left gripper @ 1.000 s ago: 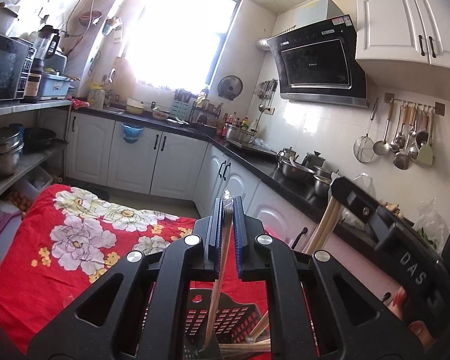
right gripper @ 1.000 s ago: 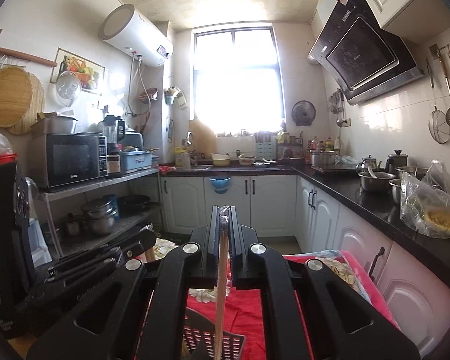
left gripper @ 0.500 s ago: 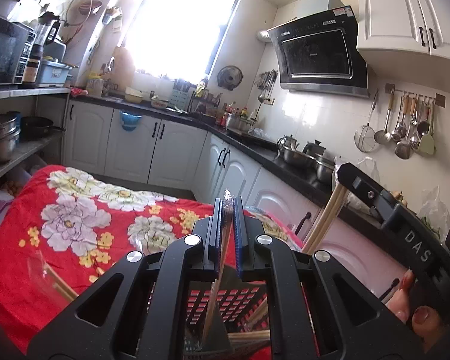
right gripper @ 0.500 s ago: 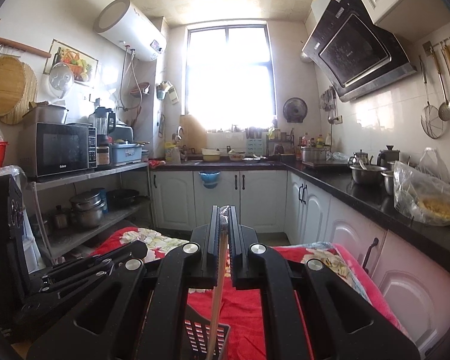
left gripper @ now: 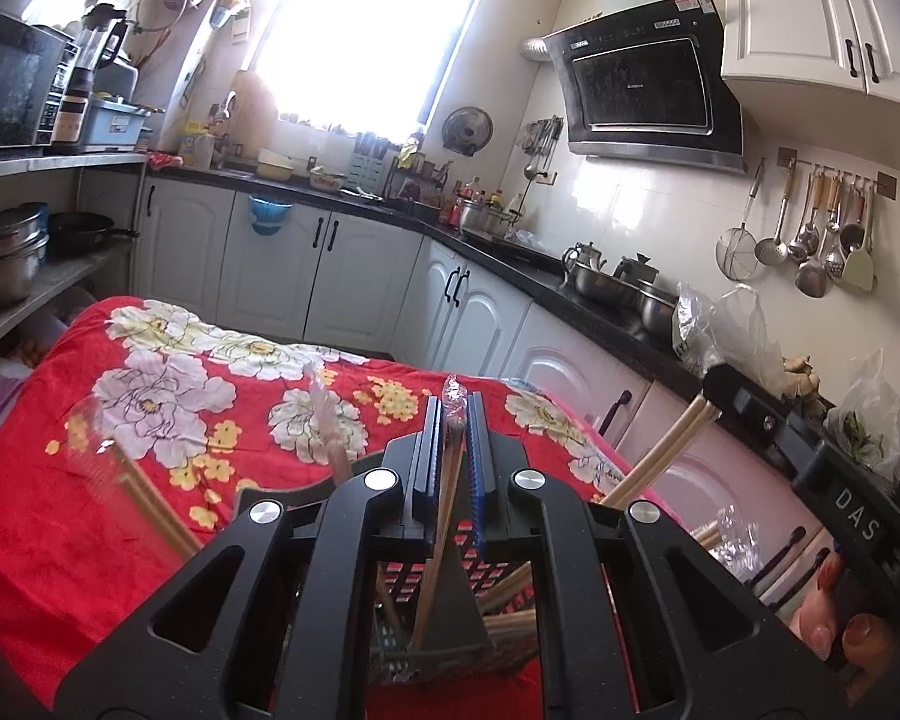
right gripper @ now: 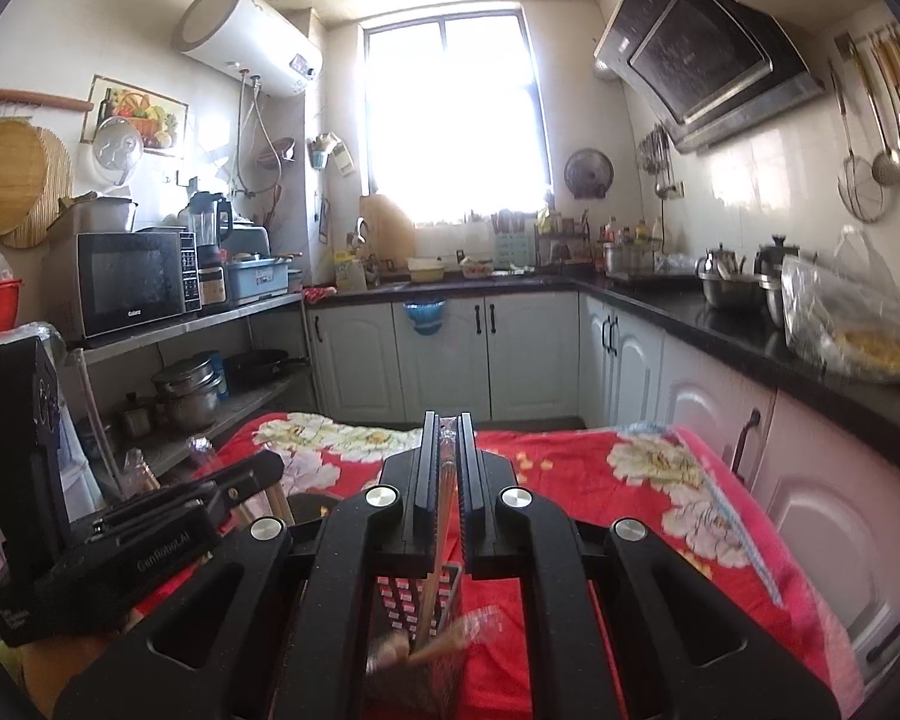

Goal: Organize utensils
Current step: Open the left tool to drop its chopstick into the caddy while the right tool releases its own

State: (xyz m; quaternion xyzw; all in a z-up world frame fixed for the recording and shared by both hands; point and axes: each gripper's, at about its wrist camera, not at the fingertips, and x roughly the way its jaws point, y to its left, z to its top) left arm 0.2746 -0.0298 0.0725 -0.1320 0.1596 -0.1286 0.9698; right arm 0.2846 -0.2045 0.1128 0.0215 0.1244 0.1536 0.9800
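Observation:
My left gripper (left gripper: 453, 414) is shut on a plastic-wrapped pair of wooden chopsticks (left gripper: 435, 552) whose lower end hangs into a black perforated holder (left gripper: 498, 576). My right gripper (right gripper: 447, 438) is shut on another wrapped chopstick pair (right gripper: 435, 570), its lower end inside the same holder (right gripper: 408, 606). The right gripper also shows at the right of the left wrist view (left gripper: 714, 384) with its chopsticks (left gripper: 660, 462). The left gripper shows at the left of the right wrist view (right gripper: 264, 468). More wrapped chopsticks (left gripper: 336, 444) stand in the holder.
The holder stands on a table under a red floral cloth (left gripper: 150, 408). White cabinets with a black countertop (left gripper: 510, 252) run behind and to the right. Shelves with pots (right gripper: 189, 390) and a microwave (right gripper: 132, 282) stand to the left.
Both grippers have lowered with their chopsticks toward the holder, and more of the red cloth and the holder is in view. Both stay shut.

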